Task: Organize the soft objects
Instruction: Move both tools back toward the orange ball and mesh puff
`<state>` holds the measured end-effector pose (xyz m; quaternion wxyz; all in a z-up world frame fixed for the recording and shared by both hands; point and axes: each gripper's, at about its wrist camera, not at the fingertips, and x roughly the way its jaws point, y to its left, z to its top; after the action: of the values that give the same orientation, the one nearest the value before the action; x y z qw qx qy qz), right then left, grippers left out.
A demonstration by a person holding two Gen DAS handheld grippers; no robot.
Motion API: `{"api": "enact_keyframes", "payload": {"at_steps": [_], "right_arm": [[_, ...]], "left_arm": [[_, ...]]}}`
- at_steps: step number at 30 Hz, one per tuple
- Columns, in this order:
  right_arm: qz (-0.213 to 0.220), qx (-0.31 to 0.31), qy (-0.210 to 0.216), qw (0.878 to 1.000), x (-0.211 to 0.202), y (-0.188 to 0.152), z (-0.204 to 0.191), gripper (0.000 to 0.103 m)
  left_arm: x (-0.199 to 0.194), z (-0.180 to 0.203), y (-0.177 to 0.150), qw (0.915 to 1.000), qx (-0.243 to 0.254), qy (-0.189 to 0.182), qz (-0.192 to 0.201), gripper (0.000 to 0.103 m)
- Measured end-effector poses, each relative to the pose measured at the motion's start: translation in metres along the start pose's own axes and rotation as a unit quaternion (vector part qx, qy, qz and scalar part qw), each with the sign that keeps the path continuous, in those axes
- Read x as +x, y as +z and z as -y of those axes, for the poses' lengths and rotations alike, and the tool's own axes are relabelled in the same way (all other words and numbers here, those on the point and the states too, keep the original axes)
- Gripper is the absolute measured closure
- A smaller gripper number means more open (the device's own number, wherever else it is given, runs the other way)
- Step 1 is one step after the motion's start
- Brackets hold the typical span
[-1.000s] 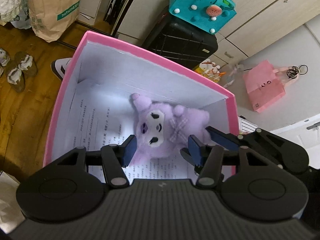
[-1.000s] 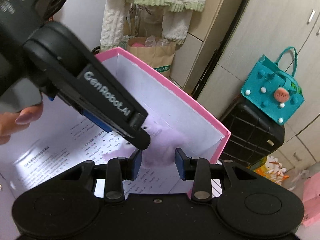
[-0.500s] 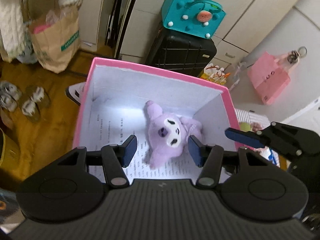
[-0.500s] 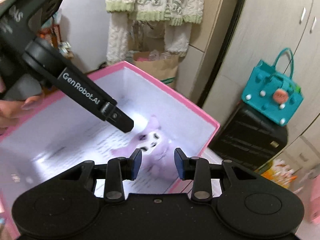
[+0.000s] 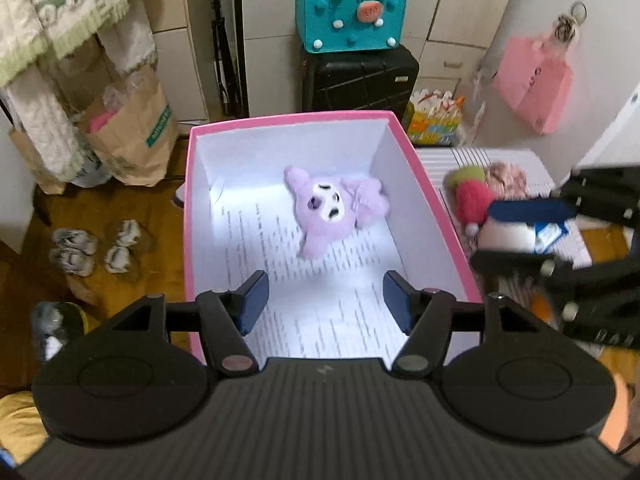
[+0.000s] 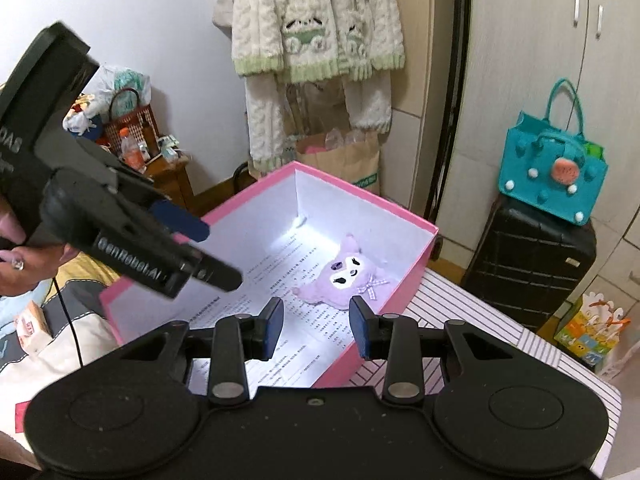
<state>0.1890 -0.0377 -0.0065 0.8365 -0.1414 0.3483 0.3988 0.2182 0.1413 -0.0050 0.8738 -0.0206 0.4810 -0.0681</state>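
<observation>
A purple plush toy (image 5: 334, 206) lies face up on printed paper in the far right part of the pink box (image 5: 434, 208). It also shows in the right wrist view (image 6: 348, 278), inside the same box (image 6: 416, 280). My left gripper (image 5: 325, 307) is open and empty, held above the near end of the box. My right gripper (image 6: 316, 326) is open and empty, above the box's right side. Several soft toys, red, green, pink and white (image 5: 476, 196), lie on the striped surface right of the box, partly hidden by the right gripper's body.
A black suitcase (image 5: 360, 76) with a teal bag (image 5: 352, 12) stands behind the box. A brown paper bag (image 5: 132, 128) and hanging knitwear (image 6: 316, 28) are at the left. Shoes (image 5: 92, 248) lie on the wooden floor. A pink bag (image 5: 536, 84) hangs at the right.
Both grippers have pulled up and back from the box. The plush stays lying in the box, now farther from the fingers. The right gripper's jaws have opened wider.
</observation>
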Motion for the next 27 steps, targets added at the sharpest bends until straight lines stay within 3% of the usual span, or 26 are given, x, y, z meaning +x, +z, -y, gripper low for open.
{"api": "enact_keyframes", "payload": {"at_steps": [14,27], "right_arm": [[0.003,-0.009,0.009,1.0,-0.072,-0.013,-0.023,0.061],[-0.003,-0.008,0.019,1.0,-0.114,-0.063,-0.04,0.058]], "left_arm": [[-0.077,0.045,-0.046,0.9969,0.068,0.038,-0.01,0.029],[-0.111,0.085,-0.103,0.9912,0.125,0.042,0.013,0.025]]}}
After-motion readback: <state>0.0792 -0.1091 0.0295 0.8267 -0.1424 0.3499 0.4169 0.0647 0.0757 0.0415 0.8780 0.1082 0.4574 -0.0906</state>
